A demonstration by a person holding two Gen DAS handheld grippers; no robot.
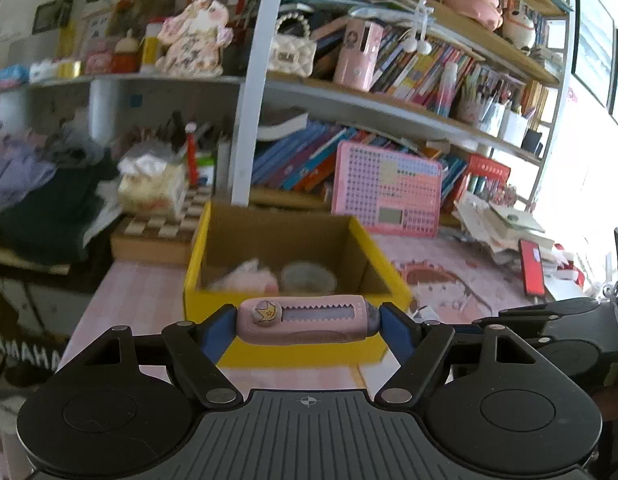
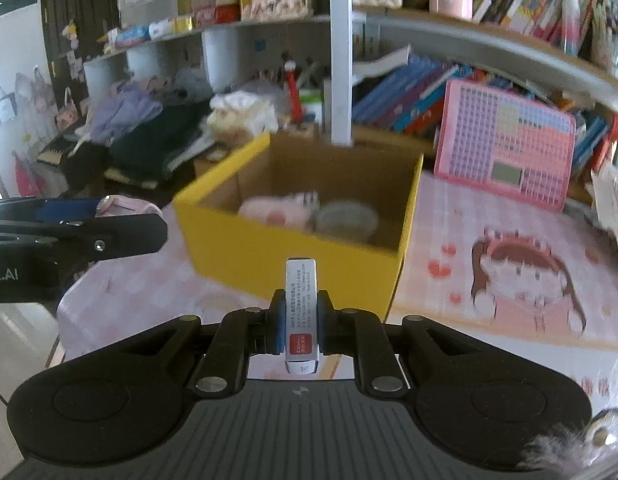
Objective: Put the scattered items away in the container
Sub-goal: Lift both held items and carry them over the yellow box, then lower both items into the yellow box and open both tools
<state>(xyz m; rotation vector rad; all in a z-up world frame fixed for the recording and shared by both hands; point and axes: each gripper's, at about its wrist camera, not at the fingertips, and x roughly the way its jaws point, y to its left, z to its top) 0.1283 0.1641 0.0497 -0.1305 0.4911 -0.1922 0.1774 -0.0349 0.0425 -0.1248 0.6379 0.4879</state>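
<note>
A cluttered study corner in daylight

Open shelving packed with books and soft toys stands behind a surface under a pink checked cartoon mat; a white upright post divides the shelves, folded clothes pile at left, bright window light at right.

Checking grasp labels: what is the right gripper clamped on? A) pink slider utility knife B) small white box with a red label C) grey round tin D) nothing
B: the right gripper is shut on the small white box with a red label, short of the yellow cardboard box.
</note>
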